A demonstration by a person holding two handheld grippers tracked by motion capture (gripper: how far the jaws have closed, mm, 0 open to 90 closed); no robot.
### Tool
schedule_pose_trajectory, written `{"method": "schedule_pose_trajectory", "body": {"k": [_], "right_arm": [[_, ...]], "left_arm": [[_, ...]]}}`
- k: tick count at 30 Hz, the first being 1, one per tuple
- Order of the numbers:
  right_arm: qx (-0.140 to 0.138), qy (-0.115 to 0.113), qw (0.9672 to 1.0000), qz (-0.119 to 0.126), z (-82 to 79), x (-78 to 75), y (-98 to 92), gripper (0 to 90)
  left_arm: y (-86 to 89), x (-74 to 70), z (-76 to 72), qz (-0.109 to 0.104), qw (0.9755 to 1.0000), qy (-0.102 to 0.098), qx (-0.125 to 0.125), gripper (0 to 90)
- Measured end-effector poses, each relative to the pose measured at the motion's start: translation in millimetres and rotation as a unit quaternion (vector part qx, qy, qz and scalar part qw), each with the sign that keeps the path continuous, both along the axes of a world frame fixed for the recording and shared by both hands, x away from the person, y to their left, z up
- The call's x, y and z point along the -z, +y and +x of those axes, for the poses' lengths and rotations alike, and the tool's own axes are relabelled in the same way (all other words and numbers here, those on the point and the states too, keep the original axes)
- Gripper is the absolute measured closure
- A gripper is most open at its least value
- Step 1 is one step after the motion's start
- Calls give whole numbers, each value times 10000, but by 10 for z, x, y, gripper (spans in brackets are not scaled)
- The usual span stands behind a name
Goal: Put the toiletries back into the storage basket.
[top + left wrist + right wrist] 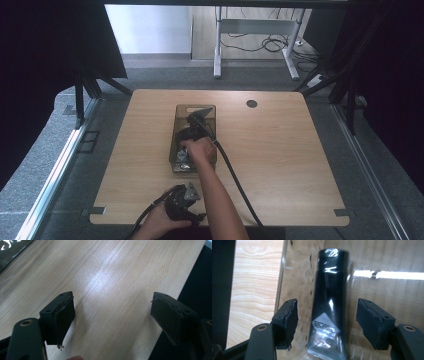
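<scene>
Glossy black tube (329, 302), cap far end, lying in clear bin (294, 277); right gripper (327, 325) jaws spread wide around it, untouching.

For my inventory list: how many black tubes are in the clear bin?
1. The black tube lies in the clear bin, between the open right gripper jaws; the hand may hide others.

Dim surroundings, glare streaks on the table (105, 280), slight blur throughout.
</scene>
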State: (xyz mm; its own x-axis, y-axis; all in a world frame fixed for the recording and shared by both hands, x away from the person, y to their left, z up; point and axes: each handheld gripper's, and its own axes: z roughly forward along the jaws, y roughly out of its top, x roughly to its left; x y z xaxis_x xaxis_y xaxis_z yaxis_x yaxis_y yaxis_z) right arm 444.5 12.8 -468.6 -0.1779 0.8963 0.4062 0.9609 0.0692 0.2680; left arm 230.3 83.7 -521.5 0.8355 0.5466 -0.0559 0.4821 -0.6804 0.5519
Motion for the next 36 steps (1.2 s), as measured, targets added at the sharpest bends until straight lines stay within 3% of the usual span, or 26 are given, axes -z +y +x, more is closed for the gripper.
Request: {"method": "schedule_pose_trajectory", "body": {"k": [9,13,22,24,26,28,29,30,33,34,35,36], "right_arm": [[-374,-409,9984,113,-31,-258,-193,347],[-709,-683,9951,107,-107,-374,-299,348],[-925,-886,9911,354,-247,-475,-533,348],[-1078,-992,9885,384,-299,-487,-636,348],[-1117,-1005,9878,405,-318,-490,-670,348],[-1210,-1116,9856,392,-358,-484,-740,348],[-1333,-1222,9829,344,-400,-462,-826,347],[-1333,-1222,9829,344,-400,-462,-826,347],[-1471,-1402,9787,292,-468,-436,-933,351],[-1543,-1544,9757,201,-510,-434,-980,359],[-1676,-1748,9702,68,-577,-432,-1057,360],[-1720,-1810,9683,63,-602,-433,-1089,361]], "left_arm": [[22,-14,11,-13,10000,-20,-15,199],[30,-23,10,-38,10000,-29,-58,199],[40,-31,17,-27,10000,-41,-82,198],[43,-31,19,-30,10000,-42,-79,199],[47,-27,23,-31,9999,-58,-77,199],[53,-26,27,-16,9999,-52,-95,199],[56,-26,30,-15,9999,-50,-100,199],[58,-26,31,-6,9999,-49,-102,199],[63,-18,36,-29,9999,-59,-141,199],[65,-18,38,-19,9999,-56,-148,199],[71,-18,45,-1,9999,-75,-134,199],[76,-18,50,9,9999,-82,-139,199]]}}
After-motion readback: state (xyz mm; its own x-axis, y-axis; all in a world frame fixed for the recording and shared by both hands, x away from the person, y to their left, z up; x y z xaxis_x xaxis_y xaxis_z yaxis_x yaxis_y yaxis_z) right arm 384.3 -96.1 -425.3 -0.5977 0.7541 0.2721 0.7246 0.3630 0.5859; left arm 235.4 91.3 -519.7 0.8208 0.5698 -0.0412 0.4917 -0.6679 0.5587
